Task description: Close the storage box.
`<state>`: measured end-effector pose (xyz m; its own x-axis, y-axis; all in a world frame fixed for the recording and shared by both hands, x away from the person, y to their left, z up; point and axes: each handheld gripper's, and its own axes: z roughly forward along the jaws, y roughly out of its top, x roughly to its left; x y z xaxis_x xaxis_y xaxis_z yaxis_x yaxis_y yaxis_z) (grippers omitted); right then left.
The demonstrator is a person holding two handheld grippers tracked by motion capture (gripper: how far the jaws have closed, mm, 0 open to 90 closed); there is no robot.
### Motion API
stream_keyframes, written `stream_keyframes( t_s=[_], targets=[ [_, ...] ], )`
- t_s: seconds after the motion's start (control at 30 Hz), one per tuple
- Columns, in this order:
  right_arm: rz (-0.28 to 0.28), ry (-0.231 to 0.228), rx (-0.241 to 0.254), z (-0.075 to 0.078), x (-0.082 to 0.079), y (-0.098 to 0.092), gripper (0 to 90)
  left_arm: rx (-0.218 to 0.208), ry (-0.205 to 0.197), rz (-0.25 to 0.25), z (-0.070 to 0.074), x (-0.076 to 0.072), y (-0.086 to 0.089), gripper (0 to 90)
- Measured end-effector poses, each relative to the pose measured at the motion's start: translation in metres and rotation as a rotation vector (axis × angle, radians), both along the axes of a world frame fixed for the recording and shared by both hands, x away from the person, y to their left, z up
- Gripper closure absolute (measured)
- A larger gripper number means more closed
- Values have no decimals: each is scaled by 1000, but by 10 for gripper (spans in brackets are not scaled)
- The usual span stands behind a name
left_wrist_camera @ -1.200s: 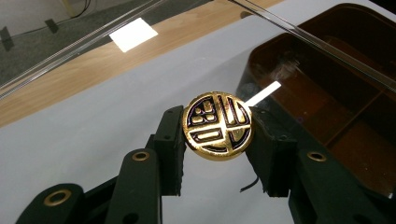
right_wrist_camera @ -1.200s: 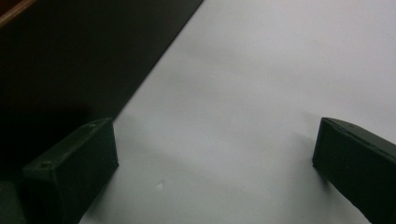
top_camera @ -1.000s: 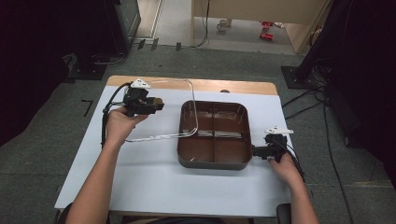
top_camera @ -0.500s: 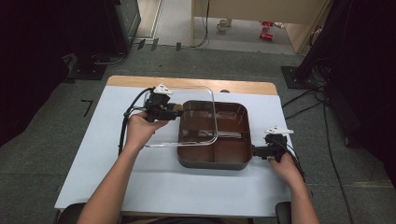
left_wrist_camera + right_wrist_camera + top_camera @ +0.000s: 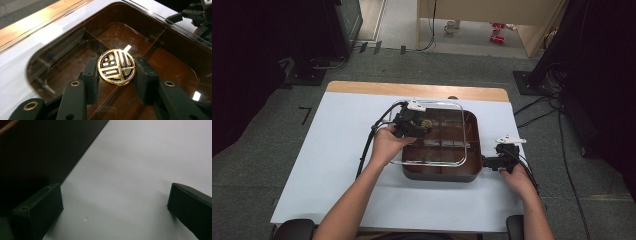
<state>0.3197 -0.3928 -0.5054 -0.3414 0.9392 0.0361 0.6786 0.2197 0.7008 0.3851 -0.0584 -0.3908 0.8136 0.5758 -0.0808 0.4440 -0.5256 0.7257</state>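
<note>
A dark brown divided box (image 5: 442, 173) sits on the white table. A clear square lid (image 5: 432, 163) with a round gold knob (image 5: 427, 123) hangs just above it, shifted left so its left edge overhangs the box. My left gripper (image 5: 419, 125) is shut on that knob. In the left gripper view the black pads clamp the gold knob (image 5: 116, 67) from both sides, with the lid pane (image 5: 62, 32) over the brown compartments (image 5: 175, 62). My right gripper (image 5: 488, 162) rests by the box's right wall. Its jaws (image 5: 113, 210) stand wide open over bare table, beside the dark box wall (image 5: 37, 152).
The white sheet (image 5: 332, 150) covers the table, with a wooden strip (image 5: 412, 90) along the far edge. A black cable (image 5: 367, 145) trails from the left gripper across the sheet. Dark stands and cables sit on the floor beyond the table.
My left gripper has carried the lid rightward, from left of the box to over it. The right hand has stayed where it was.
</note>
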Motion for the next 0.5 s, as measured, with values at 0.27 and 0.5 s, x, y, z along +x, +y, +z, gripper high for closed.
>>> stream_keyframes(
  t_s=[0.27,0.5],
  targets=[
    [0,0,-1,0,0,0,0,19,8,-4,-13,-2,-32,593],
    [0,1,-1,0,0,0,0,62,-2,3,-25,-6,-51,593]
  ],
)
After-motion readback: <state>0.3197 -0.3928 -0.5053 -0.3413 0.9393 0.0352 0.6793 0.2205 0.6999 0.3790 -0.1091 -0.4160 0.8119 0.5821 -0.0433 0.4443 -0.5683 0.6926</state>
